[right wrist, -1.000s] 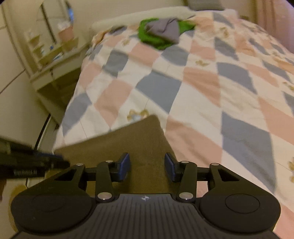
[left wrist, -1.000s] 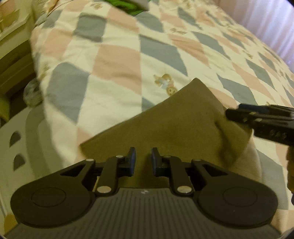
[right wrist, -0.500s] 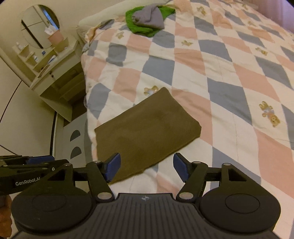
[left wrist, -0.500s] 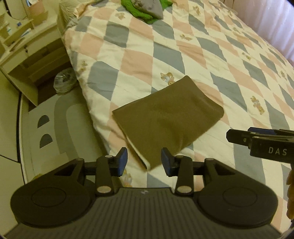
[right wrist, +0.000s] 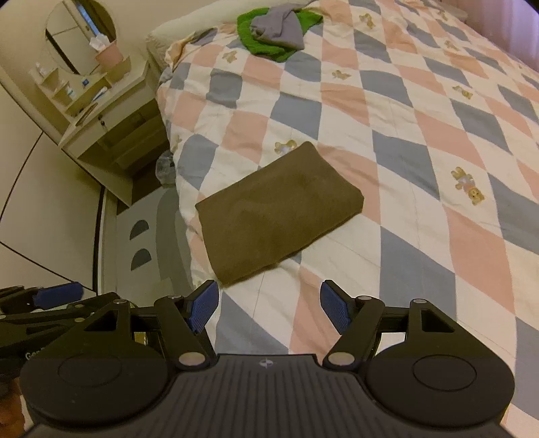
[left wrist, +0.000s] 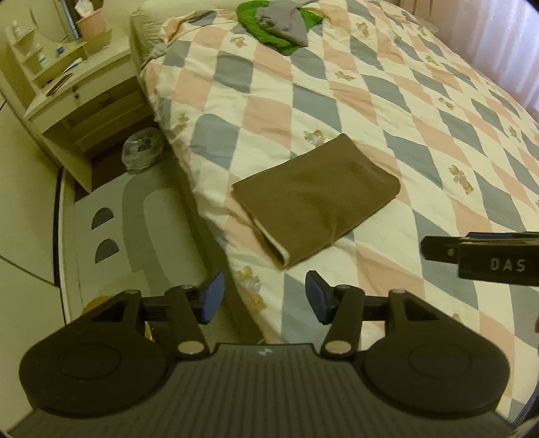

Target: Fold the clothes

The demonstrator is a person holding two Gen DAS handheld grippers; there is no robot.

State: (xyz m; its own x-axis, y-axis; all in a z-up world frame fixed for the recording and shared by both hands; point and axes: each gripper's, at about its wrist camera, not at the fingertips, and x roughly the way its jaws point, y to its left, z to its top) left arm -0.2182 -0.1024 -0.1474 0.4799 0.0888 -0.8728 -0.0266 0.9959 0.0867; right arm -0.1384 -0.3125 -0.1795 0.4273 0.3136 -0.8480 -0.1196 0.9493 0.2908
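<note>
A folded olive-brown garment lies flat near the left edge of the bed; it also shows in the right wrist view. My left gripper is open and empty, held above and short of the garment. My right gripper is open and empty, also above and short of it. The right gripper shows at the right edge of the left wrist view. The left gripper shows at the lower left of the right wrist view.
A checked quilt covers the bed. A green and grey pile of clothes lies near the pillow. A cream bedside shelf unit with a pink cup stands left of the bed. A patterned mat covers the floor.
Both grippers have let go of the brown garment, opened wider and pulled back and up. The garment now lies folded on the quilt.
</note>
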